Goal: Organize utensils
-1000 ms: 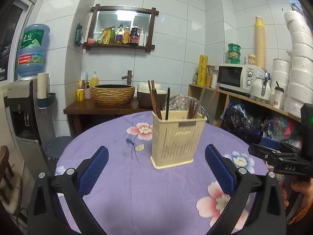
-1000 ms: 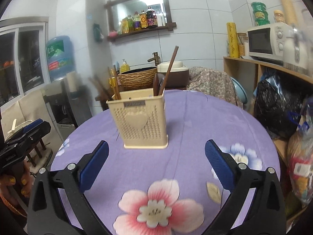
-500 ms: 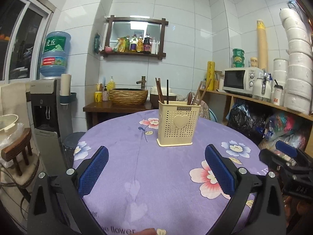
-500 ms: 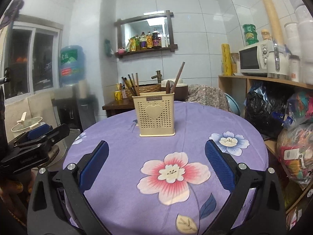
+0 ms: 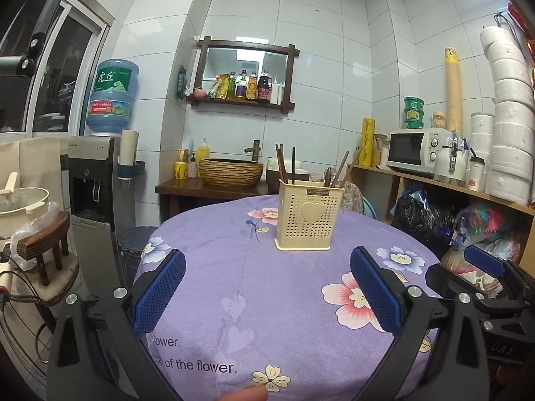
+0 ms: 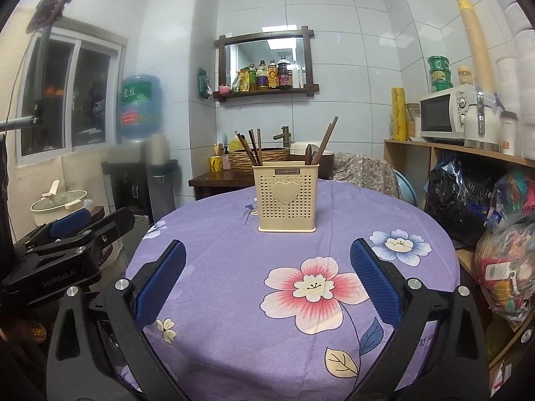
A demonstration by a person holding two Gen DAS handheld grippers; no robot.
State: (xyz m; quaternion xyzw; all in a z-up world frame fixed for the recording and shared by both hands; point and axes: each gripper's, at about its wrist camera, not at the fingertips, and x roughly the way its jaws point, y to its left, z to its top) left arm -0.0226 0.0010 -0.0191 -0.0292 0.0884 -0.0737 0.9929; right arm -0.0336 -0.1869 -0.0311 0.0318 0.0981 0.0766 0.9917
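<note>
A cream perforated utensil holder (image 5: 309,215) (image 6: 287,197) with a heart on its front stands upright on the far half of the round table. Dark chopsticks (image 5: 280,163) (image 6: 251,145) lean in its left compartment. More sticks and a spoon (image 5: 337,170) (image 6: 319,147) stand in its right one. My left gripper (image 5: 267,284) is open and empty near the table's front edge, well short of the holder. My right gripper (image 6: 267,275) is open and empty too, equally far back. Each gripper shows at the side of the other's view.
A purple flowered cloth (image 5: 260,284) (image 6: 301,267) covers the table. A water dispenser (image 5: 97,180) and a stool with a pot (image 5: 20,200) stand left. A wooden shelf with a microwave (image 5: 418,148) and bags (image 6: 468,197) is right. A basin (image 5: 230,172) sits behind.
Both grippers have pulled back from the holder toward the table's near edge and risen; the holder now looks smaller and farther away. Both stayed open and empty.
</note>
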